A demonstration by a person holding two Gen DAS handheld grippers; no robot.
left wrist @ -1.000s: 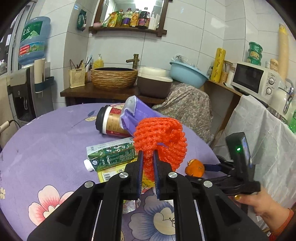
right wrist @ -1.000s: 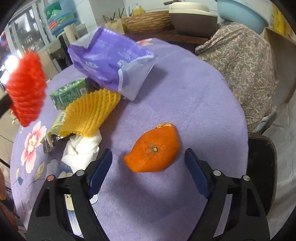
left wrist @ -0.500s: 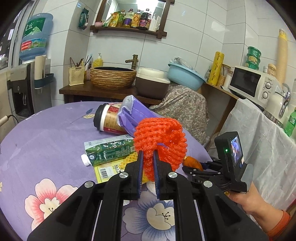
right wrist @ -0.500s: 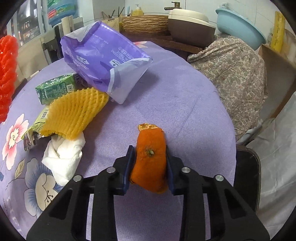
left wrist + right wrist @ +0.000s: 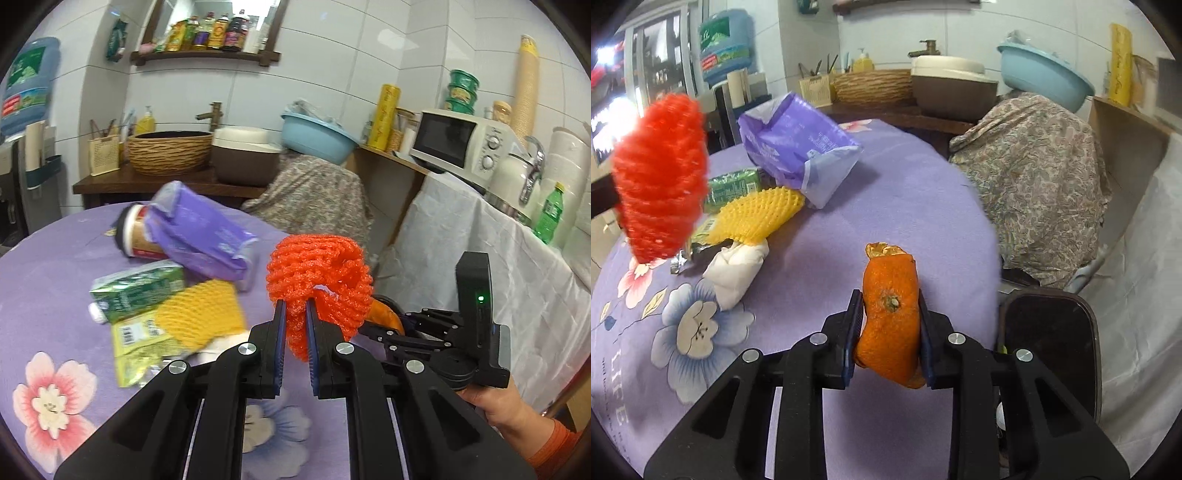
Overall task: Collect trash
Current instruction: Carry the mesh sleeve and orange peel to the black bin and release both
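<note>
My left gripper (image 5: 295, 314) is shut on an orange-red foam fruit net (image 5: 321, 273) and holds it above the purple flowered table (image 5: 44, 266). The net also shows in the right wrist view (image 5: 661, 177) at the left. My right gripper (image 5: 890, 306) is shut on an orange peel (image 5: 890, 317), lifted above the table's right edge. On the table lie a purple plastic bag (image 5: 798, 144), a yellow foam net (image 5: 757, 214), a green carton (image 5: 140, 291), a paper cup (image 5: 136, 236) and a white crumpled tissue (image 5: 735, 269).
A dark bin (image 5: 1052, 339) stands beside the table at the lower right. A cloth-covered shape (image 5: 1034, 173) stands behind the table. A counter with a basket (image 5: 166, 151) and a blue basin (image 5: 317, 136) runs along the wall. A white-draped shelf with a microwave (image 5: 458, 144) is at the right.
My right gripper closed on the orange peel and lifted it off the table toward the right edge. My left gripper moved right with the red net.
</note>
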